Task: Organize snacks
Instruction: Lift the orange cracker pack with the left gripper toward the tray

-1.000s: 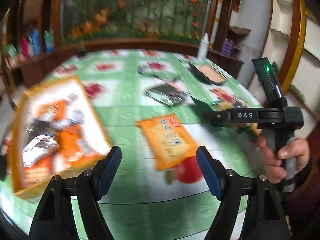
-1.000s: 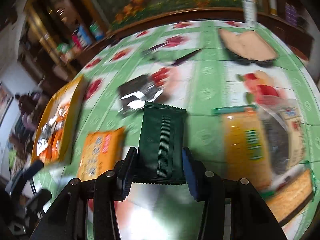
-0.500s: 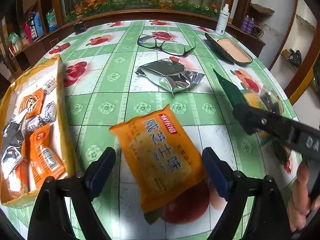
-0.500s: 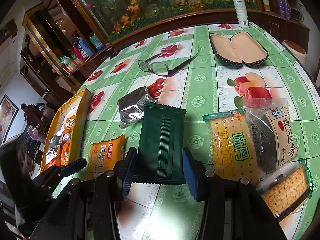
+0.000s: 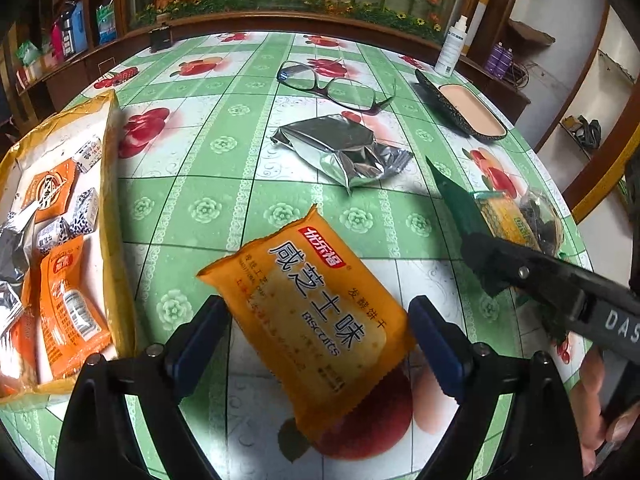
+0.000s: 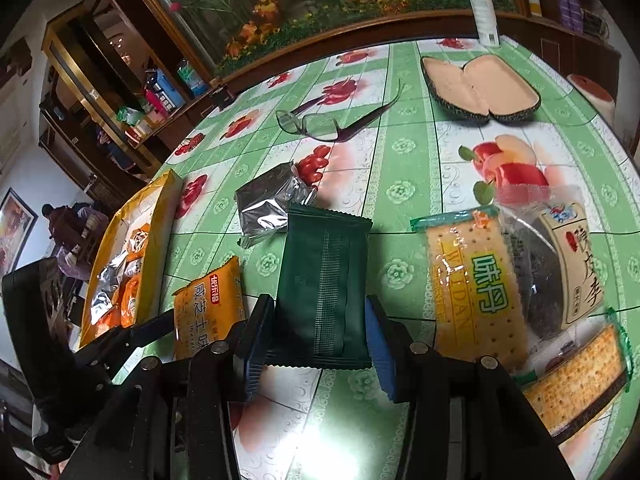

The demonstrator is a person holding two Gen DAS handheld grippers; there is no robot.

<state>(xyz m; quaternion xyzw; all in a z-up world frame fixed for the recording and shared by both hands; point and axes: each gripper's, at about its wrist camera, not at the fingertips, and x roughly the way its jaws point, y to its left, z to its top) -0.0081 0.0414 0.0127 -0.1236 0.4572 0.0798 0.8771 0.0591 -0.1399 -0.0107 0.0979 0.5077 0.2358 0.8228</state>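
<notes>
The left gripper (image 5: 318,344) has just been widening its jaws; they stand released on either side of the orange rectangular plastic biscuit packet (image 5: 308,316), which lies flat on the green floral tablecloth (image 5: 208,184), its pads clear of the packet's edges. The right gripper (image 6: 318,344) is clenched on the dark green crimped-edge foil snack pouch (image 6: 320,280), pads pressing both long sides. The yellow-rimmed cardboard tray (image 5: 110,184) holding small sachets lies just left of the orange packet. A crumpled silver foil packet (image 5: 344,152) lies farther back, near black-framed spectacles (image 5: 332,86).
</notes>
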